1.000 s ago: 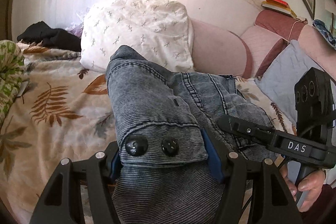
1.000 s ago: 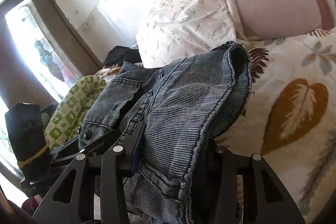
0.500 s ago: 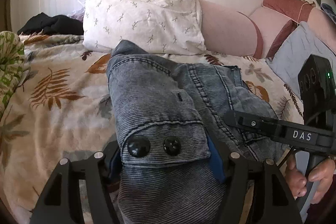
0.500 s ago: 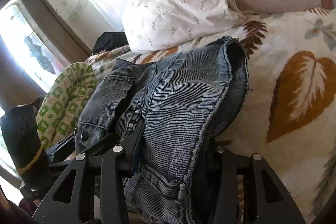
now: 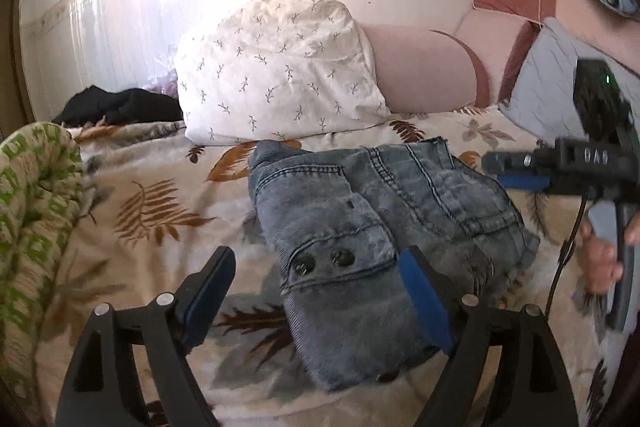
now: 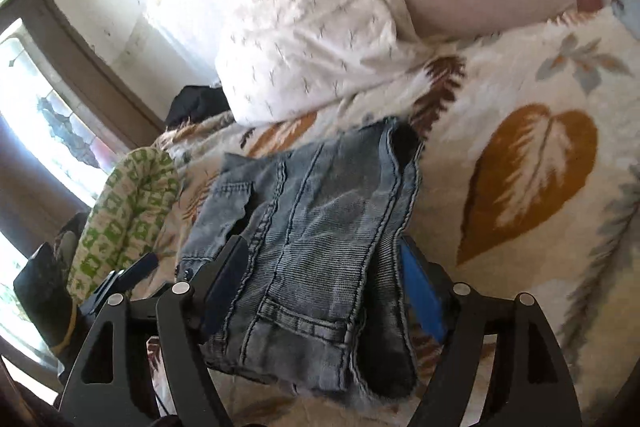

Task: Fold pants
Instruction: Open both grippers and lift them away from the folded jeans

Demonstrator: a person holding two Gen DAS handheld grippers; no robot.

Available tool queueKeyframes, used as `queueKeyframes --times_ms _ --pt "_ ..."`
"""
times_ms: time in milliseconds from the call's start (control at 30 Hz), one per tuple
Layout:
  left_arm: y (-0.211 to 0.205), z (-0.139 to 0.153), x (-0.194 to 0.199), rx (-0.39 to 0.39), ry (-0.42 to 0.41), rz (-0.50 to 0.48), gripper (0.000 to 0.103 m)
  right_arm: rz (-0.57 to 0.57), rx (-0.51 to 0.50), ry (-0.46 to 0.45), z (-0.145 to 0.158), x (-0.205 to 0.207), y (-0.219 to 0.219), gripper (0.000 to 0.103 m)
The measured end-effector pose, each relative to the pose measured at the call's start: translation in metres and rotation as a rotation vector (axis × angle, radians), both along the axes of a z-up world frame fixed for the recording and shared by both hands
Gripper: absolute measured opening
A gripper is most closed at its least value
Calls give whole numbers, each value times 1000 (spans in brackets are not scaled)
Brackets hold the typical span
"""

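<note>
A: Both grips gone since a second ago. Then each gripper was clamped on the denim; now the folded pants (image 5: 372, 227) lie flat on the bed (image 5: 152, 211) and both sets of jaws are opening.

B: Left gripper (image 5: 316, 291)?

A: Released. Its right pad still brushes the button-flap corner of the bundle, the left pad hangs off over bare blanket. Nothing pinched.

B: Right gripper (image 6: 324, 287)?

A: Also letting go, denim still sitting between the jaws but pads not pressing.

B: Handling?

A: Thick corduroy-ribbed denim, soft but bulky, several layers stacked. I'd guess moderately heavy, grippy, not fragile. Layers can slide and spring open. Best hold looks like the thick hem or waistband edge nearest the jaws, taking all layers at once.

B: Room?

A: Open blanket left of the left jaws. Beyond the bundle, a white pillow (image 5: 280, 67) sits near its far edge. Green patterned quilt roll (image 5: 36, 211) is well off to the left. Right of the right jaws, bare leaf-print blanket. Near bed edge isn't visible, can't tell the margin.
</note>
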State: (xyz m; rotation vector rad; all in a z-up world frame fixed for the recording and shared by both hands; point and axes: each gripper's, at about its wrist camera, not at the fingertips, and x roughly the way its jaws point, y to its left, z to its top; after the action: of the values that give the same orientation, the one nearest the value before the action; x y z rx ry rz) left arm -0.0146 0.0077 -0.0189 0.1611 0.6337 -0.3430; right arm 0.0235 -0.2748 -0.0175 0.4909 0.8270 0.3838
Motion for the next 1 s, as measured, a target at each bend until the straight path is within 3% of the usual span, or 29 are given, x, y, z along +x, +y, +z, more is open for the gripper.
queueKeyframes --times_ms 133,433,733,1000 --pt "4 -3 -7 73 -10 10 89 5 -21 -55 13 -11 0 75" --pt "0 16 -24 143 -85 85 101 34 -122 -168 42 -51 19 76" --pt "-14 40 -55 120 -138 85 103 22 -209 -313 68 -109 21 78" --pt "-17 48 -85 119 -151 122 103 -26 -184 -331 73 -139 5 79"
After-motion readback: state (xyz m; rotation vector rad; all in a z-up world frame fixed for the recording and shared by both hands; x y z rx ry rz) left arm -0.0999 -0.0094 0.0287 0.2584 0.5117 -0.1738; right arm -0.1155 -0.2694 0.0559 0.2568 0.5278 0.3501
